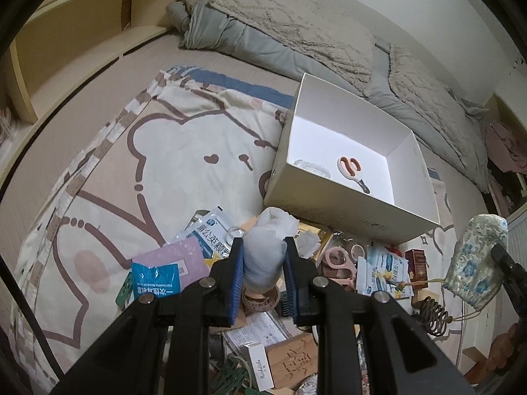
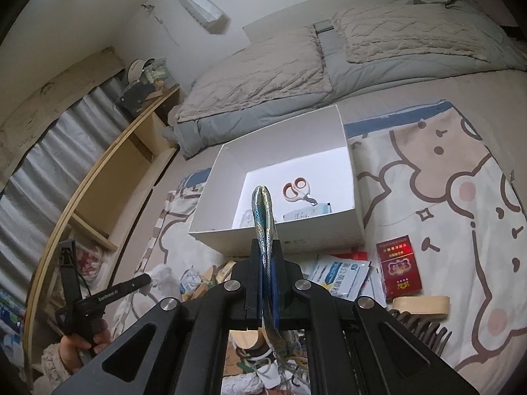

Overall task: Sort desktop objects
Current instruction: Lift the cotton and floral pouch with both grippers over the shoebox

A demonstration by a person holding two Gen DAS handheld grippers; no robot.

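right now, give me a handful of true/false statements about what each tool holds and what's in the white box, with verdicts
1. The left tool is shut on a white plastic-wrapped bundle. True.
2. The right tool is open and holds nothing. False: it is shut on a floral fabric pouch.
3. Orange-handled scissors lie inside the white box. True.
4. The white box has a lid on it. False: it is open at the top.
5. The red packet lies inside the box. False: it lies on the printed blanket, outside the box.

Both black grippers have blue-padded fingers [image 1: 237,263] and silver screws; a fuzzy cream sleeve [image 2: 49,367] covers the wrist.
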